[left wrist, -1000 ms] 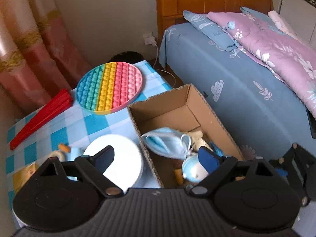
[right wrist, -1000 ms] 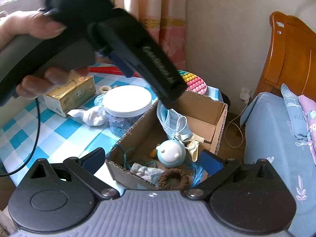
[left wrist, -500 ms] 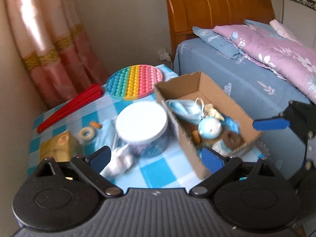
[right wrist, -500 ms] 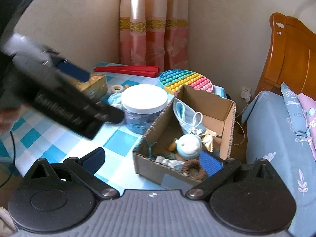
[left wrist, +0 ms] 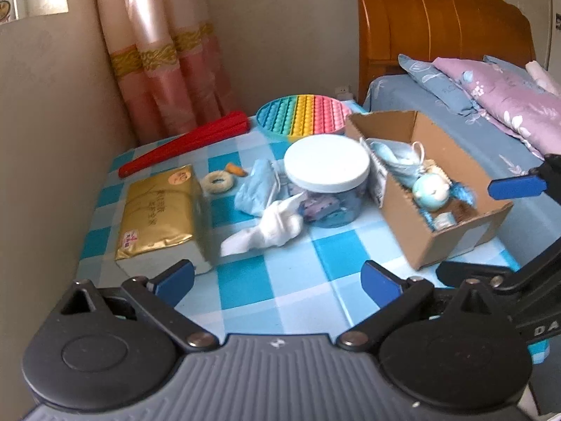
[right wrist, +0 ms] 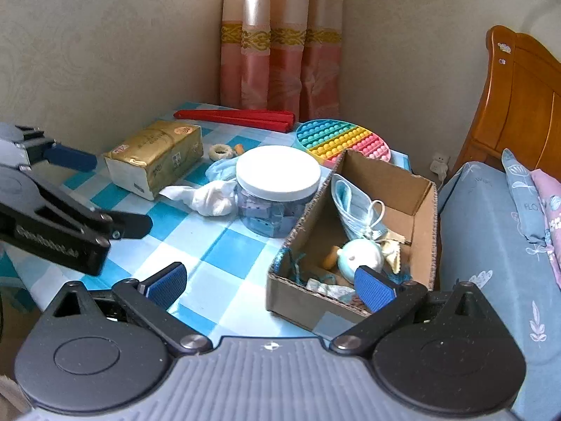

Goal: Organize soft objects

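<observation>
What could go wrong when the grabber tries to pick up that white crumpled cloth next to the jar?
The white cloth lies right against the jar, so the open left gripper might bump the jar toward the cardboard box. The blue mask lies right beside the cloth and could get pinched along with it. The right gripper is close, so the two could collide.

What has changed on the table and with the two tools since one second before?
The left tool drew back from over the cardboard box to the near table edge; its jaws have just been opening, with nothing between them. The right tool is open and empty as before. The box contents, jar and white cloth stayed put.
</observation>
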Demonstrator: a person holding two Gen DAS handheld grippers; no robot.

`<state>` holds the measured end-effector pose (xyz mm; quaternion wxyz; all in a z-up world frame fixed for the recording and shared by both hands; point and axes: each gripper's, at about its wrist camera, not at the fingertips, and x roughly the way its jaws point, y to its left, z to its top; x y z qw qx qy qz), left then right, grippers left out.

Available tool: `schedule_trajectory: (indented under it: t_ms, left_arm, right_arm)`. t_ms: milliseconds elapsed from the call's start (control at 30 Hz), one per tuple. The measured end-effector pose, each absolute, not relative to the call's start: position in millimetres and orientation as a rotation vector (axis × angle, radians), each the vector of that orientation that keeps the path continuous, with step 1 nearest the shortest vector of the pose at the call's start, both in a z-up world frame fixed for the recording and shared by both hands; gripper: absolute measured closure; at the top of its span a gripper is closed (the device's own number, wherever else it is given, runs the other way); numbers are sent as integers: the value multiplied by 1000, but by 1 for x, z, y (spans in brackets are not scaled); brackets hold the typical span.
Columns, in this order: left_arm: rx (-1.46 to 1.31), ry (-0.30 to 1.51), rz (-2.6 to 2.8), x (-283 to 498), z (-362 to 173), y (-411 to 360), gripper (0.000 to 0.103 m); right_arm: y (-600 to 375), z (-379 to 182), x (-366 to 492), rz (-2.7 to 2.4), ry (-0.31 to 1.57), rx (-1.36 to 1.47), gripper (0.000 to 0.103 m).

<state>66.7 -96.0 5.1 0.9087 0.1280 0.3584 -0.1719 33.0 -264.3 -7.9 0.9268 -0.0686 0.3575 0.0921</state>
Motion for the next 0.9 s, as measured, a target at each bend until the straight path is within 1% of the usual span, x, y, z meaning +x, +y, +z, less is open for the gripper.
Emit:
schedule_trajectory:
  t_ms: [267, 500, 567, 633, 767, 900]
  left_arm:
    - [380, 763, -430, 84, -6, -91, 2]
    - [480, 763, -543, 111, -9, -108, 3]
    - [481, 764, -548, 122, -12, -115, 6]
    - [476, 764, -552, 133, -16, -120, 12]
    - [461, 809, -577, 155, -26, -129, 22]
    - [462, 857, -578, 169, -38, -134, 35]
  right_arm:
    - [-244, -18, 41, 237, 798, -179, 0]
    - [-235, -26, 44, 276, 834, -230, 0]
    - [-235, -26, 45, 283, 835, -231, 0]
    - [-235, -27, 47, 291, 834, -232, 0]
    - [-238, -28, 50, 304, 837, -235, 0]
    - [-242, -32, 53, 315, 840, -230, 0]
